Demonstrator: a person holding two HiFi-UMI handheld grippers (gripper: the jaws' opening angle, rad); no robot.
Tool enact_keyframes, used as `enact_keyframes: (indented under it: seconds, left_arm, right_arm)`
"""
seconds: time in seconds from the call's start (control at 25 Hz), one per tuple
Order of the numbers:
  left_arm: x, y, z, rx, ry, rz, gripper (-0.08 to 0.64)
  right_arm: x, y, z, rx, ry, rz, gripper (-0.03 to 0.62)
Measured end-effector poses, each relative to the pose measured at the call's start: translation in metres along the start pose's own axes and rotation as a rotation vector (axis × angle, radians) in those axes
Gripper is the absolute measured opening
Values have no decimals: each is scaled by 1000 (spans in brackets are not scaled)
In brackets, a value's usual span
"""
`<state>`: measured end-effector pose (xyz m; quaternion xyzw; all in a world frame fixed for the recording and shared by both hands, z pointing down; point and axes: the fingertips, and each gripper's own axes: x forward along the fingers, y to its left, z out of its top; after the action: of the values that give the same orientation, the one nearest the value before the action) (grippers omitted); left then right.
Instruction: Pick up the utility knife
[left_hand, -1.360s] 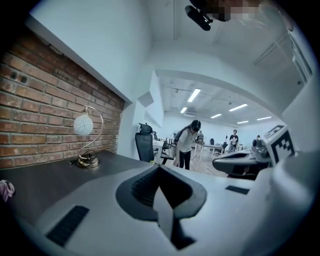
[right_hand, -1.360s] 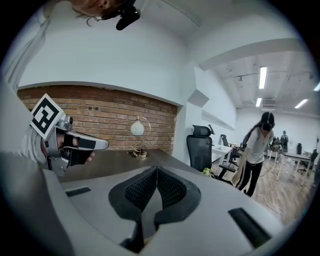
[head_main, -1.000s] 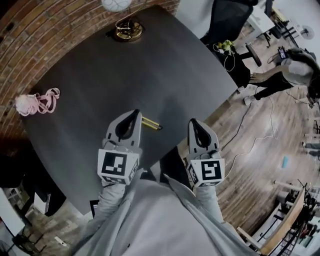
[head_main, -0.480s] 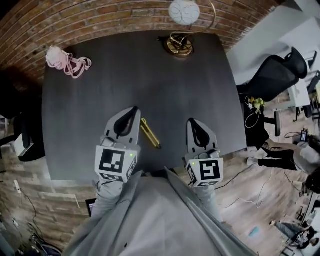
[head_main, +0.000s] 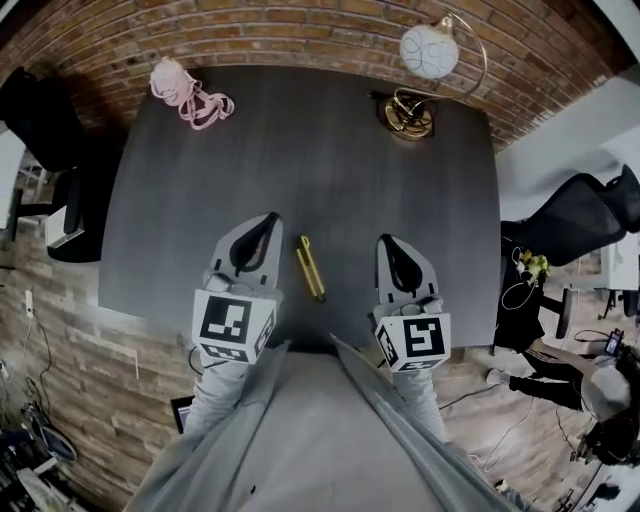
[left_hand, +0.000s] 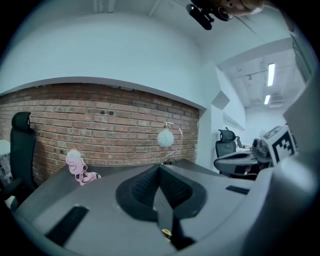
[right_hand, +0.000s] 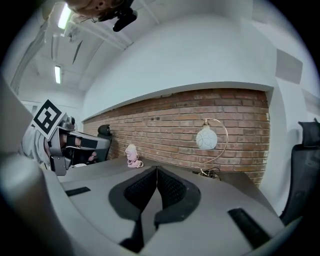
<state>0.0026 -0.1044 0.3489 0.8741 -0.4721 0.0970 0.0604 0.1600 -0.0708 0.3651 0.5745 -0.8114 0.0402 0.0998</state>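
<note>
The utility knife (head_main: 311, 268) is a slim yellow bar lying on the dark table (head_main: 330, 170) near its front edge. It lies between my two grippers and points away from me. My left gripper (head_main: 268, 222) is just left of it, jaws shut and empty. To the knife's right, my right gripper (head_main: 385, 243) hovers at the table's front edge, also shut with nothing in it. In the left gripper view a yellow speck of the knife (left_hand: 165, 232) shows below the shut jaws. The right gripper view does not show the knife.
A pink bundle (head_main: 190, 95) lies at the table's far left corner, a globe lamp (head_main: 428, 60) with a brass base at the far right. A brick wall runs behind the table. Black office chairs stand left (head_main: 50, 110) and right (head_main: 580, 225). A person (head_main: 600, 385) is at the lower right.
The view has swung round, so the table now sits square in front of me. The knife now lies lengthwise between the grippers, which stay shut and keep their places in the view.
</note>
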Motion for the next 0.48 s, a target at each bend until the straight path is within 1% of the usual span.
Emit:
enact_keyframes:
  seconds: [0.16,0.48]
  left_arm:
    - [-11,3,-4,-4,5,18,18]
    - [-18,15,-18,-16,38,26,18]
  right_arm:
    - [3,11,0,-4,-1,36,17]
    - [13,21,-11,19,31,34,17]
